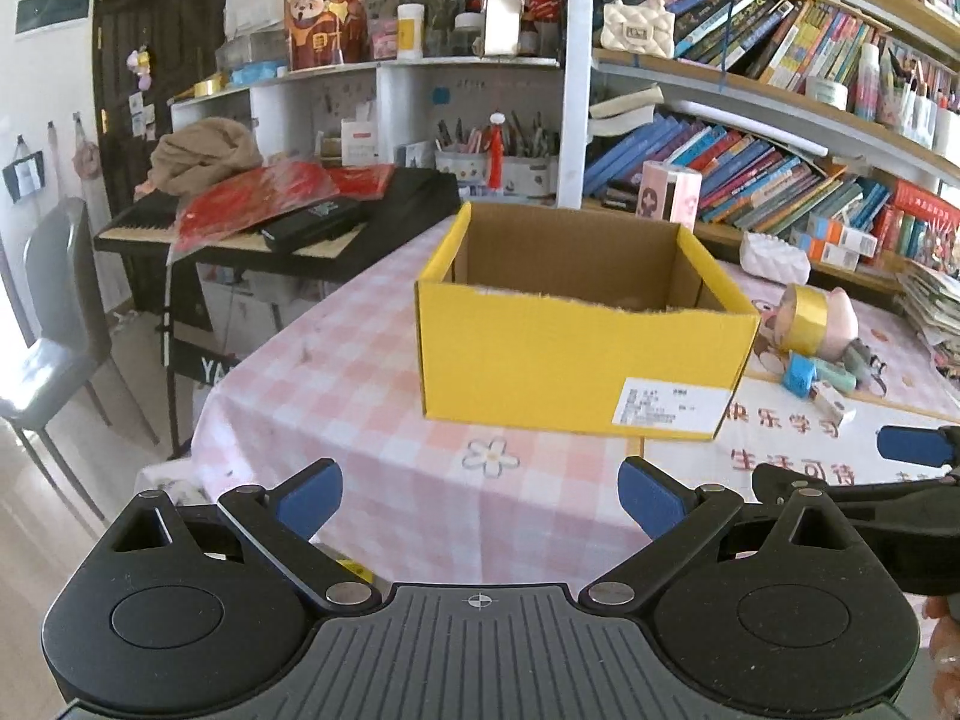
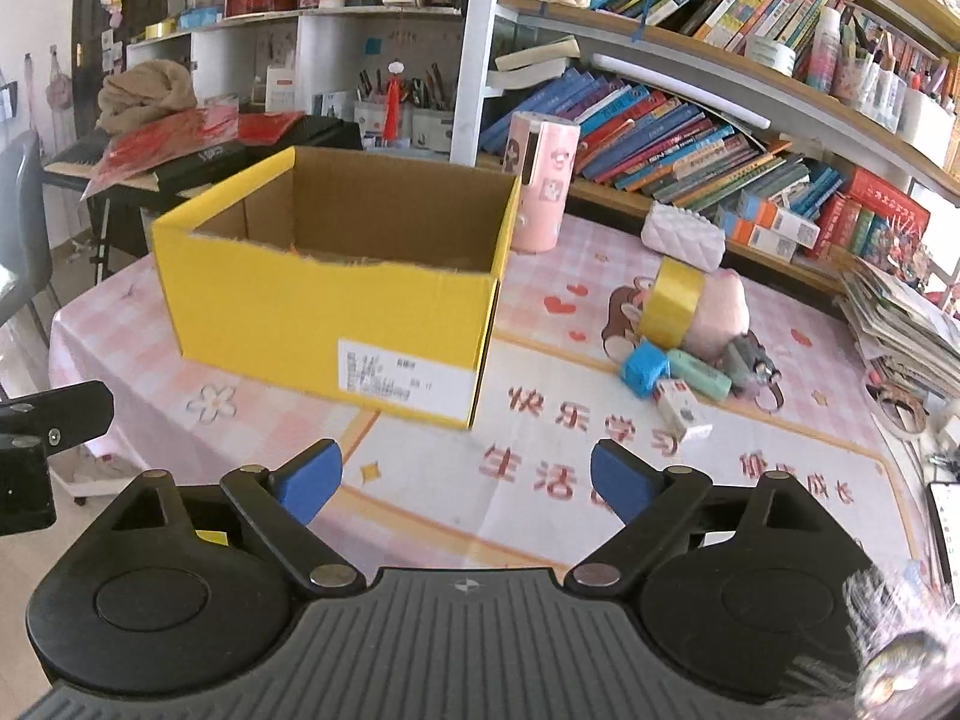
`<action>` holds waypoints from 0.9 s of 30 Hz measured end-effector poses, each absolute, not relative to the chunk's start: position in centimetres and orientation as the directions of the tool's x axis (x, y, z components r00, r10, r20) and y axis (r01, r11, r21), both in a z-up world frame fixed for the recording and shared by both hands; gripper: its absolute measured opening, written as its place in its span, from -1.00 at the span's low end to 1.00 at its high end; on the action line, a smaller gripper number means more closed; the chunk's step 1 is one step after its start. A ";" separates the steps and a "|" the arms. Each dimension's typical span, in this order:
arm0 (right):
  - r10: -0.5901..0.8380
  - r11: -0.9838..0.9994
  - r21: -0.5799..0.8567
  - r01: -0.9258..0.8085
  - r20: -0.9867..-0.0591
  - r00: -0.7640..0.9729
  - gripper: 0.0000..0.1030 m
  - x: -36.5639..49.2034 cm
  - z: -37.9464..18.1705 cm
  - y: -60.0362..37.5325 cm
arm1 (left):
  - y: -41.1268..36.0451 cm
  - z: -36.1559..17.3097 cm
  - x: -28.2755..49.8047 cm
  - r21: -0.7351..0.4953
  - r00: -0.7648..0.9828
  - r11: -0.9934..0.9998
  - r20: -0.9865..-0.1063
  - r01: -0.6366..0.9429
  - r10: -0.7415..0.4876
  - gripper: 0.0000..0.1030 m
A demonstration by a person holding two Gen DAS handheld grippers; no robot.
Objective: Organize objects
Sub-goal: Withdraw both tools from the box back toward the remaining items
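Observation:
An open yellow cardboard box (image 1: 576, 360) (image 2: 288, 312) stands on the pink checked tablecloth, its inside mostly hidden by the near wall. To its right lies a cluster of small things: a gold tape roll (image 2: 669, 300) (image 1: 801, 318), a pink plush toy (image 2: 717, 315), a blue tape roll (image 2: 643, 367), a mint green case (image 2: 699, 381) and a small white box (image 2: 684, 411). My left gripper (image 1: 480, 501) is open in front of the box with nothing between its fingers. My right gripper (image 2: 465, 483) is open over the printed mat, nothing between its blue pads.
A pink cylinder (image 2: 540, 180) and a white quilted pouch (image 2: 684, 234) stand behind the cluster. Bookshelves (image 2: 690, 138) line the back. A keyboard piano (image 1: 240, 228) with red items sits left of the table, a chair (image 1: 54, 324) beside it. A paper stack (image 2: 900, 324) lies at right.

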State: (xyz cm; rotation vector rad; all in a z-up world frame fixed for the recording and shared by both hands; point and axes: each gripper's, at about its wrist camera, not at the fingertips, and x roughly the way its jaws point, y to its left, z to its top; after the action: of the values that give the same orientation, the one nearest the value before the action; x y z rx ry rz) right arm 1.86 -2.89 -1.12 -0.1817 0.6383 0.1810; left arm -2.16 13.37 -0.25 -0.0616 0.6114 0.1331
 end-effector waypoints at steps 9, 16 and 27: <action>0.061 0.984 -0.095 -0.153 -0.624 0.779 0.76 -1.1 -2.1 -4.7 | 12.0 -1.4 -3.6 -0.008 0.786 0.997 -0.616 -0.072 0.051 0.94; -0.007 0.993 -0.094 -0.070 -0.641 0.767 0.77 -2.6 -2.4 -6.9 | 10.0 -1.9 -3.7 -0.016 0.775 1.000 -0.632 0.014 -0.021 0.94; -0.106 0.993 -0.104 0.050 -0.652 0.751 0.77 -3.3 -2.5 -10.5 | 7.0 -2.2 -3.1 -0.026 0.758 0.991 -0.642 0.129 -0.115 0.94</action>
State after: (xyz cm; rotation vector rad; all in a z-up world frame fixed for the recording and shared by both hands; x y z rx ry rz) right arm -3.29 -10.45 -2.51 -0.0814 0.7170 -0.0849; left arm -3.07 6.95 -2.22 0.0204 0.6986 -0.1326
